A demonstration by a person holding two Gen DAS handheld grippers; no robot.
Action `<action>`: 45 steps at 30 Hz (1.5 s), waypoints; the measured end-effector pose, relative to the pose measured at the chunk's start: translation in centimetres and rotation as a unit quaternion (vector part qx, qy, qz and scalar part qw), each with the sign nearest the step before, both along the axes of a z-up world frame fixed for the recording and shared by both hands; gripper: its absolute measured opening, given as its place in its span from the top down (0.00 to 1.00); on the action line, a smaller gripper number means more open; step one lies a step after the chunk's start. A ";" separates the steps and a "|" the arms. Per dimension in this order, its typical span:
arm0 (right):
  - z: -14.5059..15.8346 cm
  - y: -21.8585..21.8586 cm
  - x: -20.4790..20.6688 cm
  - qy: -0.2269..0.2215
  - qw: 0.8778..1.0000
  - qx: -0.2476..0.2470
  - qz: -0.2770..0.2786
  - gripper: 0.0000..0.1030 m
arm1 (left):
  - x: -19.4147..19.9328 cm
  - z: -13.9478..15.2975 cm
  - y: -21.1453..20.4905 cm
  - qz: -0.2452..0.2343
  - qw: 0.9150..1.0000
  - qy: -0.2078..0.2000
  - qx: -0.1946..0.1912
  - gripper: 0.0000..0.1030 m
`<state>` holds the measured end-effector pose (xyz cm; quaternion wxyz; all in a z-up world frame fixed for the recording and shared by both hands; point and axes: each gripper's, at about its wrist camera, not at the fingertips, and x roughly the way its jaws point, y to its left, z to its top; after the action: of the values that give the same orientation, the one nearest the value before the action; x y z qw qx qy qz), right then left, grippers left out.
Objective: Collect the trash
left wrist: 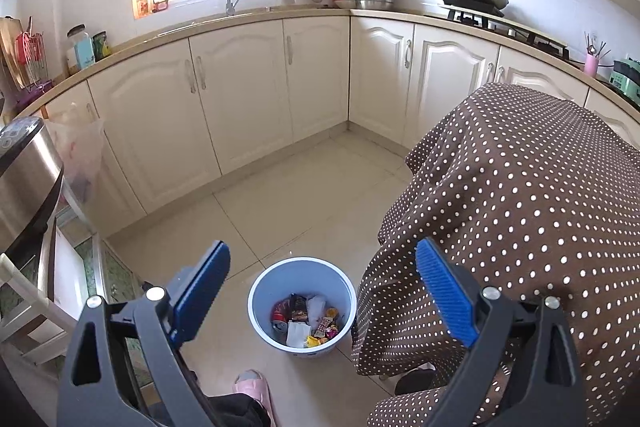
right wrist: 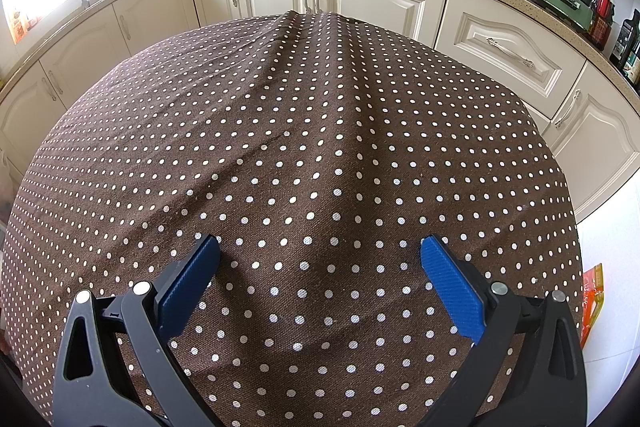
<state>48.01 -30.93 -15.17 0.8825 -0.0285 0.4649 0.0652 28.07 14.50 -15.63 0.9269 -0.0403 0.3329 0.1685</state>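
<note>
One blue bin point(left wrist: 302, 307) sits on the floor tiles right beside the brown polka-dot tablecloth point(left wrist: 520, 227), the cloth's hanging edge just about touching its rim. Trash point(left wrist: 306, 319) is piled inside: a red can, some wrappers, white paper. A pink slipper point(left wrist: 252, 385) is near the bin. Left gripper point(left wrist: 322, 267) hangs above the bin, spread wide, holding nothing. Right gripper point(right wrist: 320, 259) is wide too, over the tablecloth.

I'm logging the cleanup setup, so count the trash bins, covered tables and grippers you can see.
Trash bin: 1
Covered table: 1
Grippers: 2, the left gripper and the right gripper, both open
Total: 4
</note>
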 end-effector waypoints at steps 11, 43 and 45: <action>0.0 -0.1 -0.1 0.000 1.000 0.000 0.000 0.06 | -0.6 0.6 -0.6 -0.004 1.000 -0.005 0.004 0.11; 0.0 0.0 0.0 0.000 1.000 0.000 0.000 0.06 | -1.8 1.6 -0.8 -0.022 0.999 -0.021 -0.017 0.11; 0.0 0.0 0.0 0.000 1.000 0.000 0.000 0.06 | -1.8 1.6 -0.8 -0.022 0.999 -0.021 -0.017 0.11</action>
<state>48.00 -30.93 -15.15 0.8824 -0.0284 0.4650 0.0652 26.27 13.68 -14.04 0.9364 -0.0518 0.3170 0.1414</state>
